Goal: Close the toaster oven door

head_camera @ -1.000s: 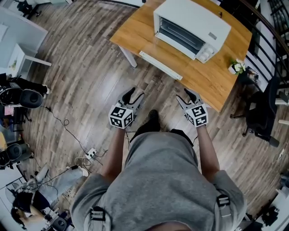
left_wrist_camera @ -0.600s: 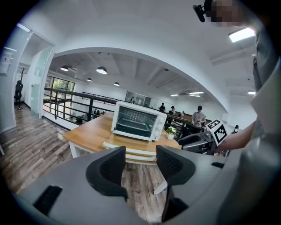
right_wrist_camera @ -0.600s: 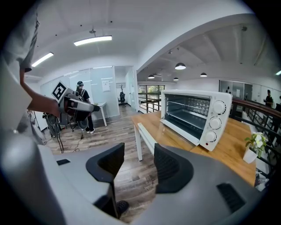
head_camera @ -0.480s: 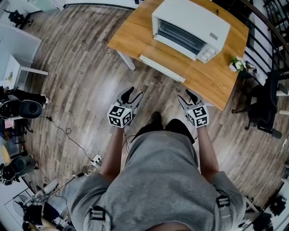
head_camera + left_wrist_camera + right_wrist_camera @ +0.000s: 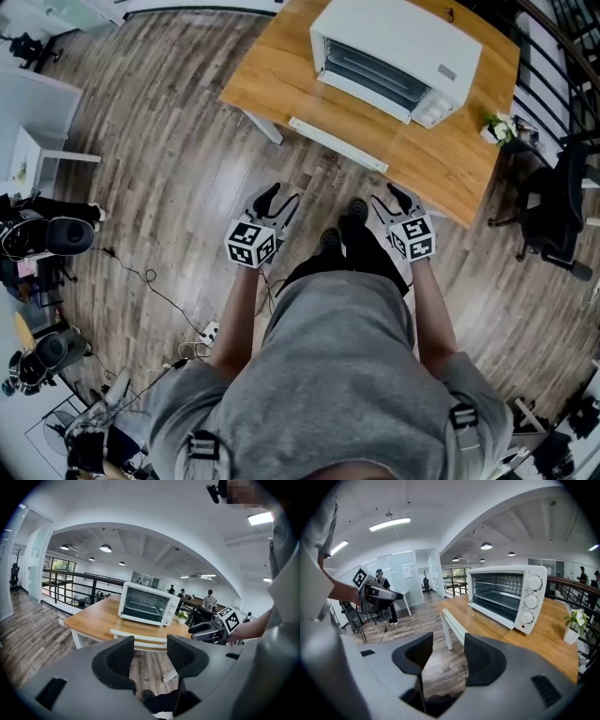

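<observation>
Step in hand: the approach. Neither gripper has reached the oven, and the door is not yet touched.
Toaster oven: the white boxy metal toaster oven [image 5: 398, 52] stands on the light wooden table [image 5: 272, 80], at about 12 to 1 o'clock from the person and well apart from both grippers.
Door: the clear glass door is dropped flat and fully open. Its long white bar handle [image 5: 337, 145] lies near the table edge at 7 o'clock of the oven body. The wire racks inside show plainly in the right gripper view.
Left gripper: the left gripper [image 5: 273, 200] is held over the grey plank floor [image 5: 169, 178]. Its jaws stand well apart, with only floor showing between them.
Right gripper: the right gripper [image 5: 397, 200] is beside the table's near edge, at 3 o'clock of the left one. Its jaws stand wide apart with nothing between them.
Next move: probably carry one gripper on toward 12 o'clock, get under the handle and swing the door up until it seats against the oven front.
Watch for: the oven may slide back on the smooth table when pushed, so the free gripper could steady its top.
</observation>
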`<state>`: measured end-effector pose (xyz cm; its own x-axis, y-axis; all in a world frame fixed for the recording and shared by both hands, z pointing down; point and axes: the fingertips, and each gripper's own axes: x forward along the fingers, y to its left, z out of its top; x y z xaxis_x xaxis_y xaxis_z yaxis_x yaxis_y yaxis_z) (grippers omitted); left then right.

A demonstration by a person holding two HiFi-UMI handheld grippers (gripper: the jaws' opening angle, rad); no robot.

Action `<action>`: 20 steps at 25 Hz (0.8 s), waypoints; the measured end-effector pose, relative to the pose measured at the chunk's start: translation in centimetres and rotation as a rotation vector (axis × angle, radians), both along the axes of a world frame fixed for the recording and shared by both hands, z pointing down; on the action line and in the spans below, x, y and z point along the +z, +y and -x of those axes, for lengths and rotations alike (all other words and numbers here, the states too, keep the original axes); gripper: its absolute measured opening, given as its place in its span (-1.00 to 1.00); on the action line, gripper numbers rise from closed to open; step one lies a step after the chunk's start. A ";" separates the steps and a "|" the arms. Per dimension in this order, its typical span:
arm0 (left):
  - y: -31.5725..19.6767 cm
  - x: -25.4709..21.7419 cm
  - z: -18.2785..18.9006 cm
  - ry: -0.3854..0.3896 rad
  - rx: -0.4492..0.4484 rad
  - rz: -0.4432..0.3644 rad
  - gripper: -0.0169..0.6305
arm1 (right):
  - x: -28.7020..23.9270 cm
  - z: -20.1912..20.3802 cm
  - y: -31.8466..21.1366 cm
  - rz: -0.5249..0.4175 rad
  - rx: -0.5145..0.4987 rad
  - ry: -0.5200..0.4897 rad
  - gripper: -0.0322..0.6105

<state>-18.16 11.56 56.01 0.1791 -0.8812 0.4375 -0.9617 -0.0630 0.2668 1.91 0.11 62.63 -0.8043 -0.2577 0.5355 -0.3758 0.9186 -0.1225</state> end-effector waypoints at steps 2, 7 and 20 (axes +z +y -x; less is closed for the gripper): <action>-0.7 0.1 0.5 0.007 -0.004 0.008 -0.23 | 0.2 0.5 -0.6 0.001 -0.003 0.003 -0.23; -3.7 0.6 0.9 0.003 0.010 0.017 -0.23 | 0.8 0.7 -3.2 0.013 -0.003 0.016 -0.22; -9.5 4.1 3.1 -0.011 -0.040 0.078 -0.23 | 2.9 -0.5 -7.2 0.073 -0.067 0.094 -0.21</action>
<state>-21.29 2.03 60.07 0.1388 -0.8510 0.5065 -0.9660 -0.0036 0.2587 2.45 -7.05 65.53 -0.7641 -0.1627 0.6243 -0.3266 0.9321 -0.1569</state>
